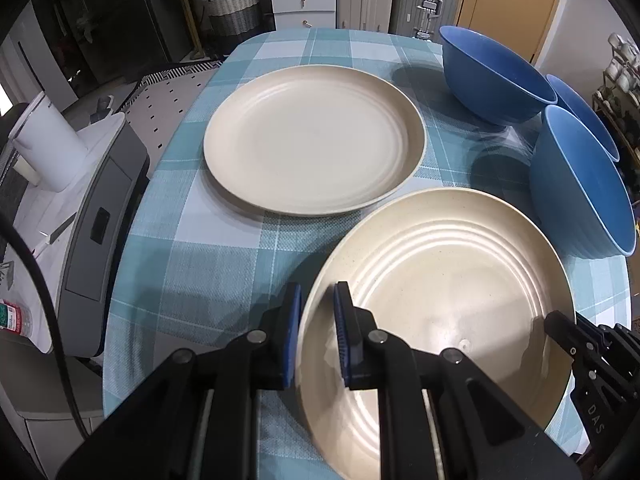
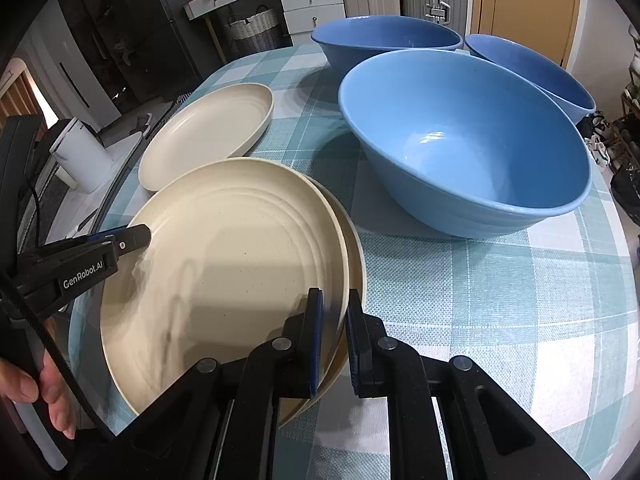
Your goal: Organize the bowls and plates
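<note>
Item: cream plate, speckled, ringed, glossy, lower left of the right wrist view, resting on a second cream plate whose rim peeks out beneath. Left gripper clamped on its left rim; right gripper clamped on its right rim. Third cream plate lies upper centre, apart. Three blue bowls crowd the upper right. Checked tabletop lies open lower right; its curved edge runs close on the left.

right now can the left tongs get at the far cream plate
Probably not yet: the left tongs are shut on the near plate's rim. The way to the far plate looks clear across the tablecloth.
</note>
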